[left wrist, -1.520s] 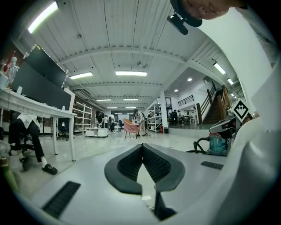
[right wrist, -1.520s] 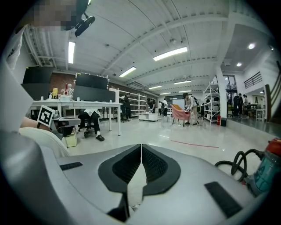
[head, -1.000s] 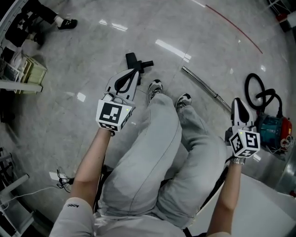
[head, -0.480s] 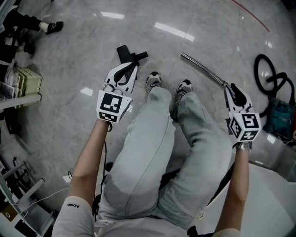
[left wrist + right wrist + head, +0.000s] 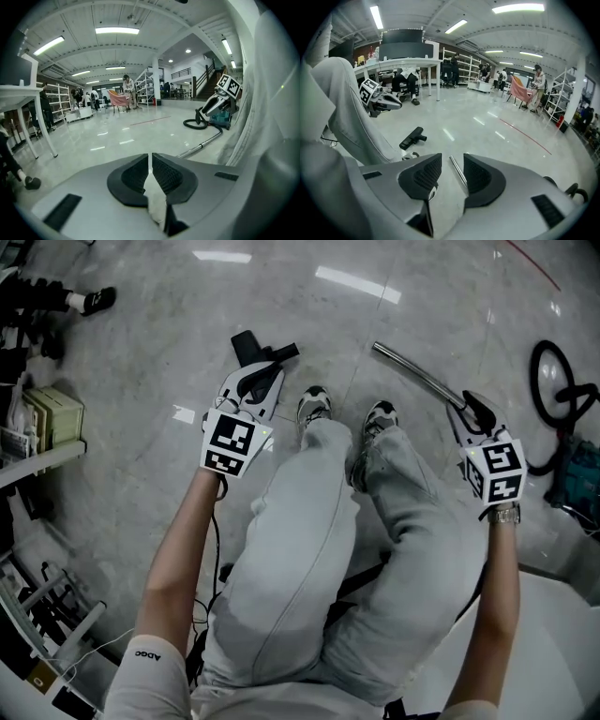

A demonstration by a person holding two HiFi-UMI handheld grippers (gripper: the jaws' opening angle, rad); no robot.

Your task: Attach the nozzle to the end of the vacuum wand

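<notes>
The black nozzle (image 5: pixel 251 346) lies on the shiny floor just ahead of my left gripper (image 5: pixel 258 376), whose jaws are shut with nothing in them. That nozzle (image 5: pixel 411 137) also shows at the left of the right gripper view. The metal vacuum wand (image 5: pixel 412 371) lies slanted on the floor. Its near end reaches my right gripper (image 5: pixel 469 404). In the right gripper view the jaws have just been opening. The wand (image 5: pixel 458 171) shows in the gap of the right gripper (image 5: pixel 451 161), and the pads do not press on it. The left gripper (image 5: pixel 150 161) points level over the floor.
The person sits with both legs stretched out, shoes (image 5: pixel 314 409) between the nozzle and the wand. A teal vacuum body (image 5: pixel 579 479) with a black hose loop (image 5: pixel 548 376) stands at the right. Shelving (image 5: pixel 47 418) lines the left edge, and a white tabletop (image 5: pixel 553 634) sits at lower right.
Both hands have sunk toward the floor. The left gripper has come closer to the nozzle, and the right gripper has come up to the wand's near end with its jaws apart.
</notes>
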